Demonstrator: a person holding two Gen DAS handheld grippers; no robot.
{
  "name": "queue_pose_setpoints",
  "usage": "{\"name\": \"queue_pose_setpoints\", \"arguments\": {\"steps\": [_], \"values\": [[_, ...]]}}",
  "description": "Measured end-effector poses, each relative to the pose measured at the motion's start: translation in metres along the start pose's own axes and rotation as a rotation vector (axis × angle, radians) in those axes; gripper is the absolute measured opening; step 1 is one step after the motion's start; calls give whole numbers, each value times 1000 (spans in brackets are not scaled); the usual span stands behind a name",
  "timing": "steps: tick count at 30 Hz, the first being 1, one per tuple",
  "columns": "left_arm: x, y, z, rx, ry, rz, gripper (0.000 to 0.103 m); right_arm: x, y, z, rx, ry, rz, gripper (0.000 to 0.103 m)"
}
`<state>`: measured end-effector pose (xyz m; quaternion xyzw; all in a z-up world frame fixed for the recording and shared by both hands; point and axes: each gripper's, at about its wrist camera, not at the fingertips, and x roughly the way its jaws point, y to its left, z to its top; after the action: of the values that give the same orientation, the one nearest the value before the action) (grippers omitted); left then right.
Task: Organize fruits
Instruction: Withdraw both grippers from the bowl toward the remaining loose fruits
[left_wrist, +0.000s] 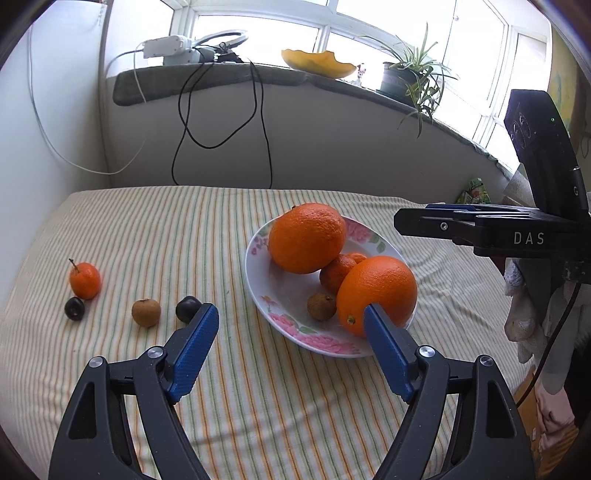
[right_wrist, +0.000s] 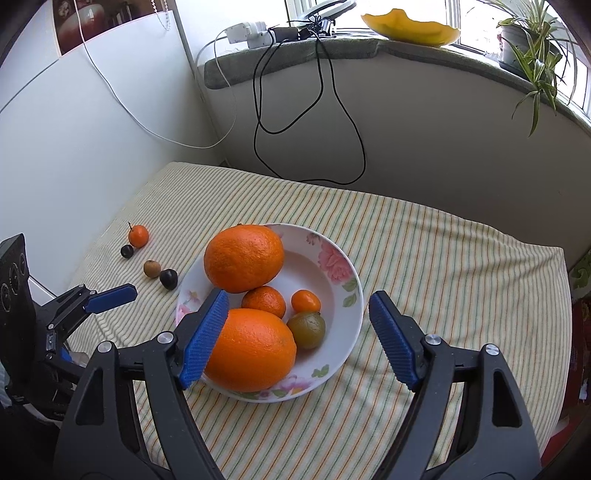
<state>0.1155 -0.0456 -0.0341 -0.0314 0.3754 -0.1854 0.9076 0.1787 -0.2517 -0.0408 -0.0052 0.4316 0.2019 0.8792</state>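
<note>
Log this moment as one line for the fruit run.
left gripper: open, empty | right gripper: open, empty | floral bowl: five fruits | striped cloth: four small fruits loose

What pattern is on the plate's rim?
Pink flowers with green leaves on the white ceramic plate, clearest in the right wrist view.

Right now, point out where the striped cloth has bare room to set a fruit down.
The striped cloth is bare to the right of the floral plate and behind it toward the wall. The near strip before the plate is also free. Crowded: the plate itself, holding two big oranges and smaller fruit, and the far left, where the small tangerine and three little fruits lie.
</note>
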Motion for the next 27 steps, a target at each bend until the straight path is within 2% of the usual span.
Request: {"name": "queue_pose_setpoints", "arguments": {"steps": [27], "values": [[-26, 78, -9, -88, -38, 71, 81, 21, 86, 29, -90, -7, 92, 81]]}}
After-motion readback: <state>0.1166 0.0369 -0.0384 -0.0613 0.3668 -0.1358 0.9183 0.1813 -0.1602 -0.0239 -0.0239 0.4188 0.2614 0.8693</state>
